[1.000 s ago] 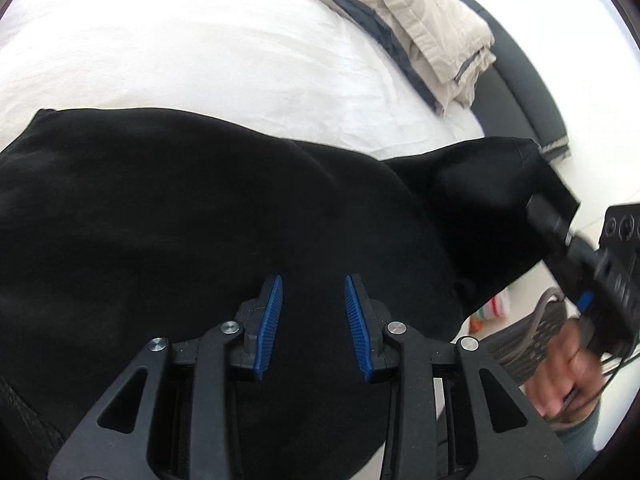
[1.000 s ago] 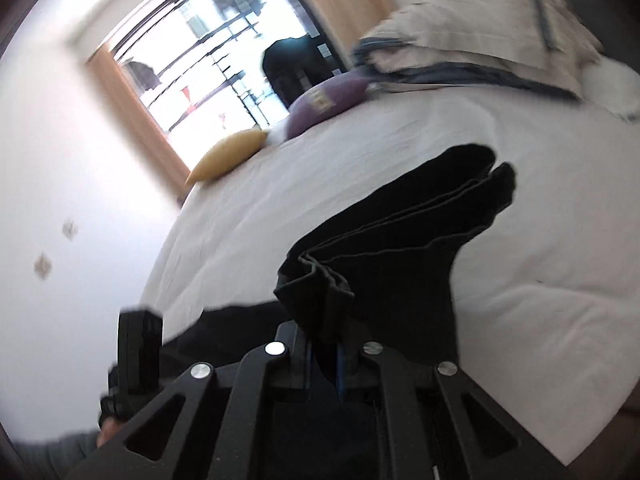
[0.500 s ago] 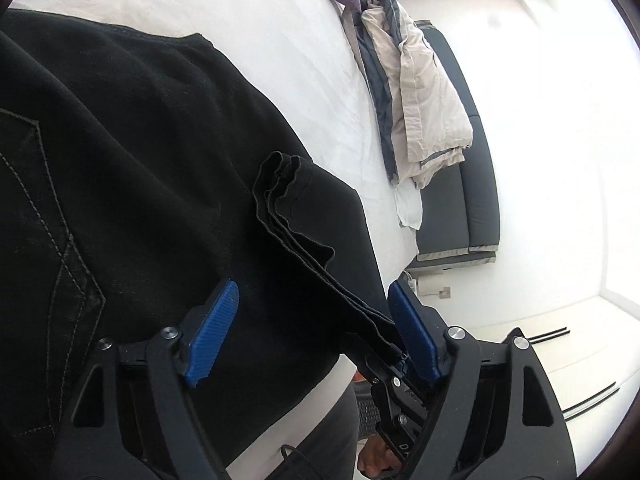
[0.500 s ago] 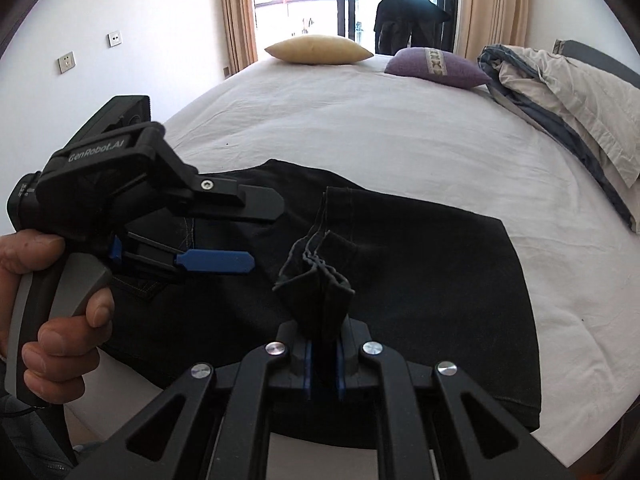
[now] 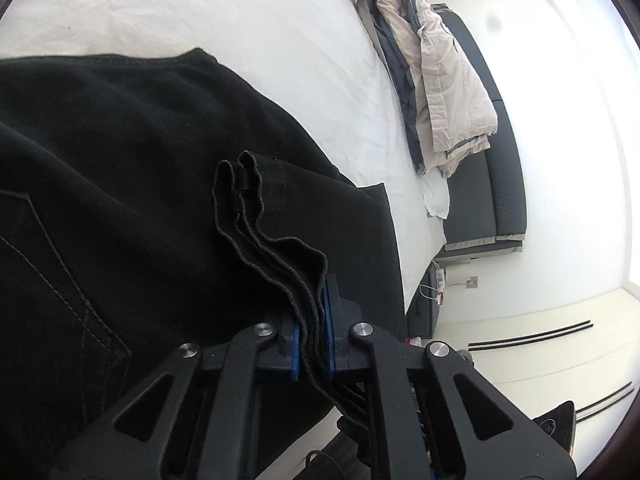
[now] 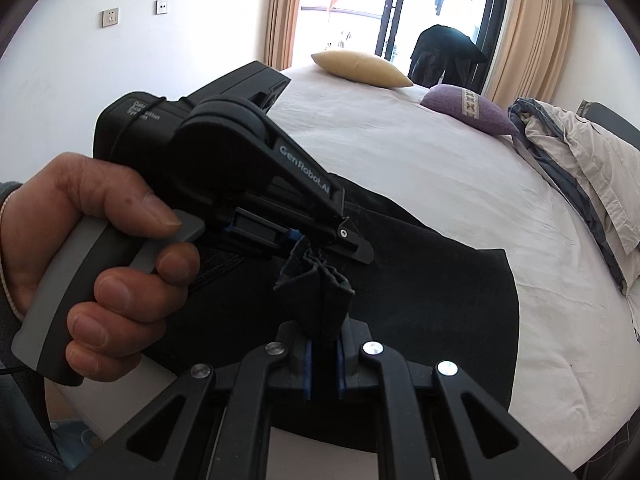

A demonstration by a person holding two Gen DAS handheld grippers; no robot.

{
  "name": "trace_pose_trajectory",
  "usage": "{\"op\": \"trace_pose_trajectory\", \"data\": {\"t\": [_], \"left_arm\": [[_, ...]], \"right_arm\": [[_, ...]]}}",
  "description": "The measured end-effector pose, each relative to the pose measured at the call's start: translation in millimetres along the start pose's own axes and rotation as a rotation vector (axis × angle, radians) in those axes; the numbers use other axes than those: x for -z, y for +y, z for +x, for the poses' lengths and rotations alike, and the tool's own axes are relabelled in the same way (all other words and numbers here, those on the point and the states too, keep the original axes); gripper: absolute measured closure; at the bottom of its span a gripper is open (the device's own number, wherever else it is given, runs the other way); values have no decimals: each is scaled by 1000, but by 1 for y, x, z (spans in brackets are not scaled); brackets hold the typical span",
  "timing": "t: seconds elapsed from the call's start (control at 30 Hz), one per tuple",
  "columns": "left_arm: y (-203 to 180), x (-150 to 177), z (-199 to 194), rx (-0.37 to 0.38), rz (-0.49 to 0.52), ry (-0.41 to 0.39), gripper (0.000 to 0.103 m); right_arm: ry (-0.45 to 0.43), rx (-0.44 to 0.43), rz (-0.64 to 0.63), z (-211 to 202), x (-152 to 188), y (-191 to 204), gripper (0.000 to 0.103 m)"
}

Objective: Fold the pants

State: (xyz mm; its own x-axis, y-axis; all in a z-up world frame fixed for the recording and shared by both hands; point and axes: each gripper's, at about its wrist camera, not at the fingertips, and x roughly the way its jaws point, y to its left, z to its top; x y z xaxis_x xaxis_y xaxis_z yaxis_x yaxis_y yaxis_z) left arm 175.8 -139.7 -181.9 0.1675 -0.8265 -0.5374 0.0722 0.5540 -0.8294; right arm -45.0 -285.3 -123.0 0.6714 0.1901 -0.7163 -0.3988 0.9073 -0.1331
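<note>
Left wrist view shows the left tool (image 5: 312, 340) clenched on a bunched stack of hem edges of the black pants (image 5: 132, 184), which lie spread over the near side of the white bed (image 5: 200, 8). From the right wrist view, the right tool (image 6: 322, 364) pinches the same bundle of cuffs just beside the left one, the two almost touching. I judge the legs are already doubled over the seat, so one fold looks done and a further fold plus smoothing remain. Dark heavy cloth, a stitched back pocket showing left, layered hems rippling. A rumpled beige duvet (image 6: 588, 176) sits far right.
</note>
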Motion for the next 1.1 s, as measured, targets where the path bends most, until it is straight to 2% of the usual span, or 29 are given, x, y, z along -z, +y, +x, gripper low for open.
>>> {"op": "trace_pose_trajectory", "data": {"t": [0.17,0.3,0.53,0.7,0.8,0.93,1.03,1.1], "left_arm": [[-9,-14,-27,-79,113,-10,97],[-5,-13,-45,-121,135,-23,97],[28,-6,-59,-217,123,-18,97],[51,-3,-54,-224,103,-13,96],[50,-6,-46,-236,102,-9,95],[44,-6,-59,-281,112,-13,92],[39,-7,-84,-407,141,-60,92],[38,-12,-103,-437,130,-100,92]], "right_arm": [[-23,-16,-26,-2,-10,16,93],[-21,-35,-52,2,-12,32,93],[33,-66,-81,23,-5,59,93],[71,-77,-78,37,-2,66,92],[108,-93,-64,46,1,66,90],[128,-143,5,52,3,56,87],[146,-202,62,53,5,47,73],[160,-285,114,48,7,42,50]]}}
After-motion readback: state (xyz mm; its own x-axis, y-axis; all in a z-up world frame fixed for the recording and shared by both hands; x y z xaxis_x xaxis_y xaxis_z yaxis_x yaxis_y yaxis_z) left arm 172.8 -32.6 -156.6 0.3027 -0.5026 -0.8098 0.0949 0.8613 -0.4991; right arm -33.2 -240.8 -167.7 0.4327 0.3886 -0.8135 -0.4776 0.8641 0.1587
